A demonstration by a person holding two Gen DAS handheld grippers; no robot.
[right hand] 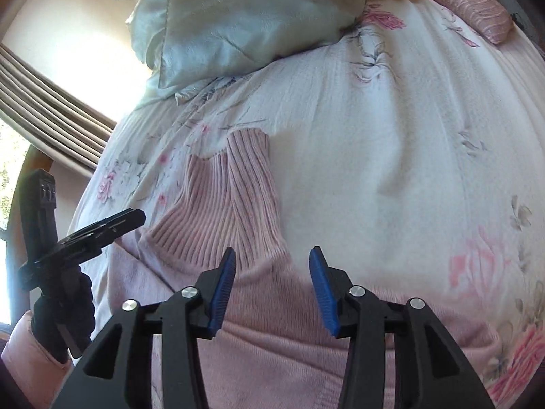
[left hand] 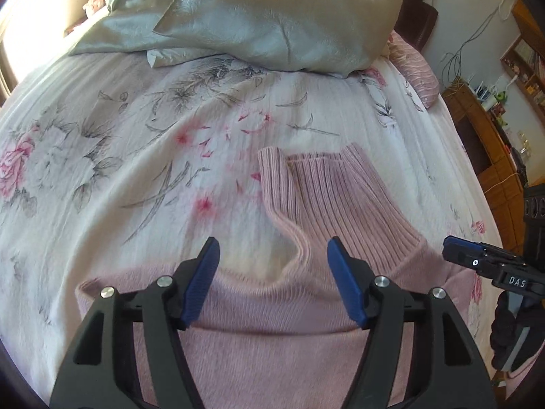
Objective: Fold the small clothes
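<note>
On the floral bedspread (left hand: 102,129) lay a pink ribbed-neck sweater (left hand: 272,323), its turtleneck collar (left hand: 327,197) pointing toward the silvery pillows (left hand: 272,17). Above its shoulders hovered the left gripper (left hand: 272,283) and the right gripper (right hand: 272,286), both spread apart, gripping nothing

Pillows (left hand: 272,17) beyond open bedspread (left hand: 119,119)

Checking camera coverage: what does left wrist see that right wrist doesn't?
Left wrist only: wooden shelving with clutter and wall cables at the right edge. Right wrist only: curtain, bright window, and a pink sleeve behind the left hand-held gripper. Both: pink turtleneck sweater, floral bedspread, satin pillow, and both hand-held grippers open, the right hand-held gripper over the sweater.
</note>
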